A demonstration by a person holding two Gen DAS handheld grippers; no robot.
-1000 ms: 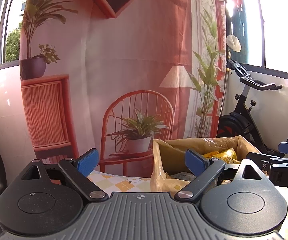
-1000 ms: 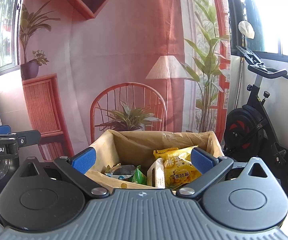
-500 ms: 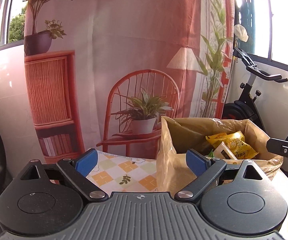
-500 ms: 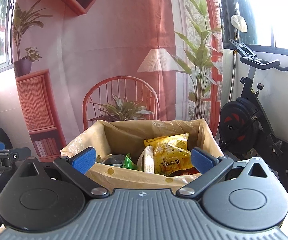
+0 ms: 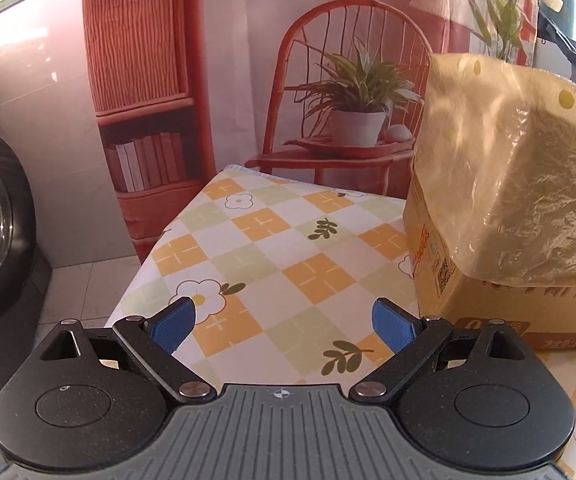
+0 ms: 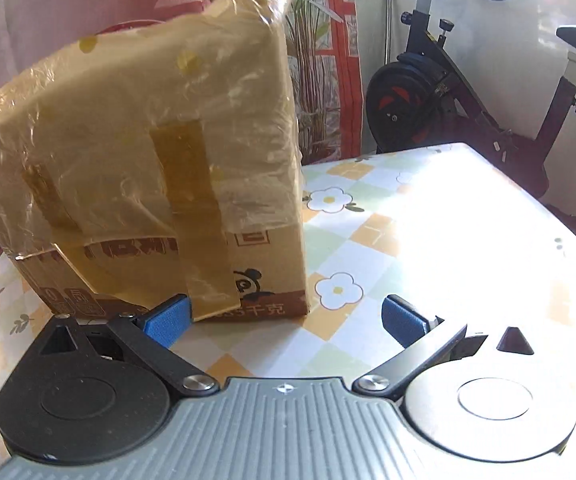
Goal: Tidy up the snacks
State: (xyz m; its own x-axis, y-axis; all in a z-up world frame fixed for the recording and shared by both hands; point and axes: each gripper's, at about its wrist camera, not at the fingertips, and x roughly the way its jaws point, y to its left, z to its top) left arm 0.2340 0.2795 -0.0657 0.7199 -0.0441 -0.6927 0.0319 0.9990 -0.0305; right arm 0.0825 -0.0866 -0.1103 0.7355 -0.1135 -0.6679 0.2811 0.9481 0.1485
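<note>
Both sets of jaws stand apart, holding nothing. My left gripper (image 5: 284, 322) hovers low over the counter (image 5: 272, 248), the box (image 5: 499, 216) at its 2 o'clock. My right gripper (image 6: 286, 322) sees that box (image 6: 148, 168) at 11 o'clock, plastic-lined, standing on the counter (image 6: 427, 232).

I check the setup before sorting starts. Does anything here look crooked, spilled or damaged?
Nothing spilled or broken. The box stands flat on the table. Only its plastic liner looks untidy: it hangs crumpled over the outside, with strips reaching unevenly down the front. Both grippers, left and right, are open and empty.
</note>
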